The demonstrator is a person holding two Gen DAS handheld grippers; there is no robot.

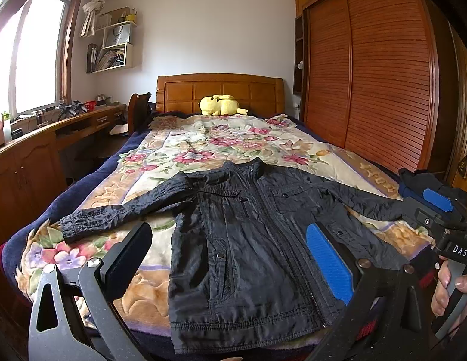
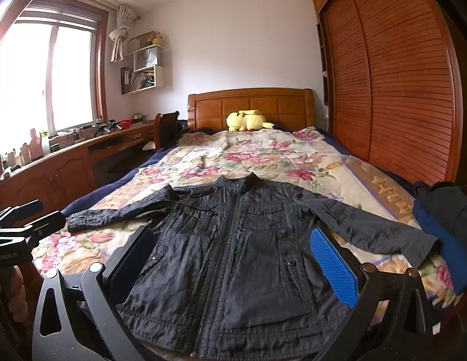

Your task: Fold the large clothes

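Observation:
A black zip jacket (image 1: 248, 240) lies flat, front up, on the flowered bedspread (image 1: 203, 141), collar toward the headboard, both sleeves spread out to the sides. It also shows in the right wrist view (image 2: 233, 246). My left gripper (image 1: 230, 261) is open and empty, held above the jacket's hem. My right gripper (image 2: 233, 264) is open and empty, also above the hem; its body shows at the right of the left wrist view (image 1: 438, 219). Neither gripper touches the jacket.
A yellow plush toy (image 1: 220, 106) lies by the wooden headboard. A pile of dark and blue clothes (image 2: 444, 225) sits at the bed's right edge. A wooden wardrobe (image 1: 369, 75) stands on the right, a long desk (image 1: 53, 132) on the left under the window.

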